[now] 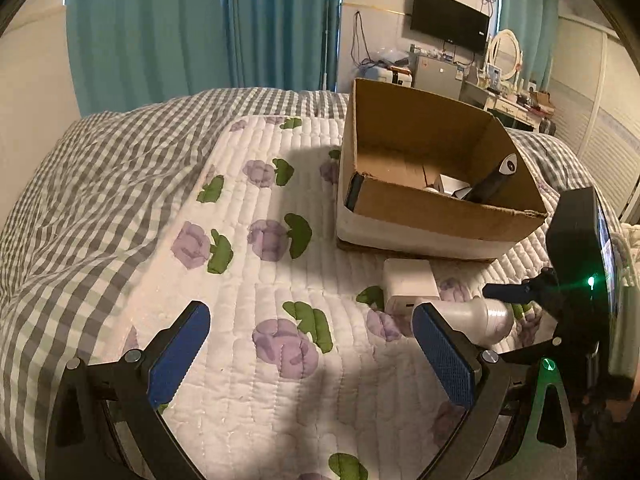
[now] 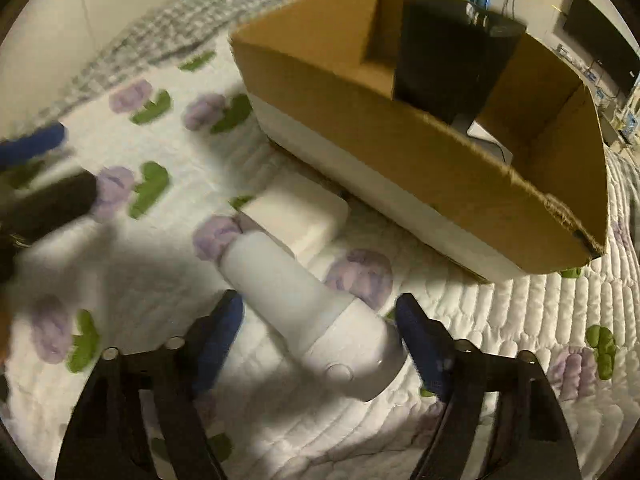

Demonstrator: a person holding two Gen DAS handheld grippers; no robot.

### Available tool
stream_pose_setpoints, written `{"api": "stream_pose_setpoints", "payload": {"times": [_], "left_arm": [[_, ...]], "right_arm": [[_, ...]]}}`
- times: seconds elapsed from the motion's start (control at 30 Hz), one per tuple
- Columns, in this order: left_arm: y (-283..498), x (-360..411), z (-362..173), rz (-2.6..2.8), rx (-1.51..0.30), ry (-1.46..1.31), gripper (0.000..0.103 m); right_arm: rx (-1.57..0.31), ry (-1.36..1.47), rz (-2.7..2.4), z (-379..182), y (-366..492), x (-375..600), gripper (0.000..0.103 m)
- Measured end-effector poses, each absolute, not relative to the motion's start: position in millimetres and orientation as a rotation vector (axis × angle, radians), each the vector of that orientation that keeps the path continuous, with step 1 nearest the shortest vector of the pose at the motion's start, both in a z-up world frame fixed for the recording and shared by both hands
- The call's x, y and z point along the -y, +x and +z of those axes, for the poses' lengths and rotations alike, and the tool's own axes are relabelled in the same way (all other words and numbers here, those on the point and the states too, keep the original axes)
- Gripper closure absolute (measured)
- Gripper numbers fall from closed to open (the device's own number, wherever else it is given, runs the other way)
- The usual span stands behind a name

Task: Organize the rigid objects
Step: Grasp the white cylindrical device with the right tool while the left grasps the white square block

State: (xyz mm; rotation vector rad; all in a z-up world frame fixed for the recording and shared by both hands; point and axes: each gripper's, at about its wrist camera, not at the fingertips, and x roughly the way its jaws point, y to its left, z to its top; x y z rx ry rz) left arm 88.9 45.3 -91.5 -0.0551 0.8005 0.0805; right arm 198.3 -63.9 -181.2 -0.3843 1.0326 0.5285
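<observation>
Right tongs (image 2: 320,340) gape around a smooth white flared bottle (image 2: 304,304); left tongs (image 1: 308,356) gape empty.

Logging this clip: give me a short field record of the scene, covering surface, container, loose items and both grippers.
surface: floral quilt on a bed
container: open cardboard box, a few items already inside
loose items: white bottle-shaped object lying on its side; white block beside it, near the box
right gripper: open, straddling the wide end of the white object, pads not clearly pressing
left gripper: open, nothing between its fingers, over bare quilt
status: white object and block not yet in the box
</observation>
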Motion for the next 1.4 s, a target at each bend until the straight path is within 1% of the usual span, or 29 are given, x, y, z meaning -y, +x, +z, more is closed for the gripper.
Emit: {"api": "stream_pose_setpoints", "payload": {"times": [0.03,0.1,0.13,0.17,0.2,0.33,0.47,0.57,0.7,0.8,1.0,1.1,1.13,1.17,1.2,1.23,1.4], "left_arm": [[89,-44,-91,0.083,-0.801,-0.051,0.0],[89,-42,-90,0.093,-0.799,-0.036,0.0],[88,-40,-88,0.098,-0.793,-0.029,0.0],[87,-38,-86,0.095,-0.79,-0.024,0.0],[86,-36,-84,0.09,-0.789,-0.019,0.0],[85,-27,-76,0.08,-0.783,-0.008,0.0],[93,-14,-79,0.076,-0.811,0.001,0.0],[105,-3,-91,0.076,-0.846,-0.012,0.0],[128,10,-114,0.045,-0.942,-0.062,0.0],[143,18,-125,0.065,-0.96,-0.047,0.002],[169,23,-150,0.029,-1.018,-0.063,0.02],[177,27,-161,0.0,-1.027,-0.054,0.025],[179,29,-163,-0.006,-1.028,-0.049,0.031],[182,30,-167,-0.018,-1.033,-0.05,0.035],[183,30,-168,-0.027,-1.031,-0.054,0.042],[183,31,-169,-0.036,-1.025,-0.055,0.051],[173,30,-164,-0.045,-1.009,-0.06,0.052]], "right_arm": [[-1.019,-0.392,0.527,-181,196,64,0.029],[-0.988,-0.404,0.519,-177,189,63,0.038],[-0.964,-0.407,0.508,-173,184,64,0.041],[-0.946,-0.406,0.494,-170,179,67,0.046],[-0.928,-0.401,0.481,-167,175,69,0.057],[-0.9,-0.31,0.445,-150,168,90,0.057],[-0.889,-0.187,0.401,-135,165,113,0.057],[-0.935,-0.105,0.337,-134,167,133,0.057],[-0.957,-0.047,0.249,-132,174,152,0.057],[-0.979,-0.024,0.227,-134,181,158,0.057],[-1.015,-0.012,0.222,-146,189,160,0.057],[-1.013,-0.017,0.222,-148,192,157,0.057],[-1.013,-0.021,0.224,-149,193,156,0.057],[-1.015,-0.026,0.224,-151,195,152,0.057],[-1.016,-0.029,0.223,-152,196,149,0.057],[-1.018,-0.033,0.221,-154,197,147,0.057],[-1.028,-0.052,0.215,-158,200,144,0.057]]}}
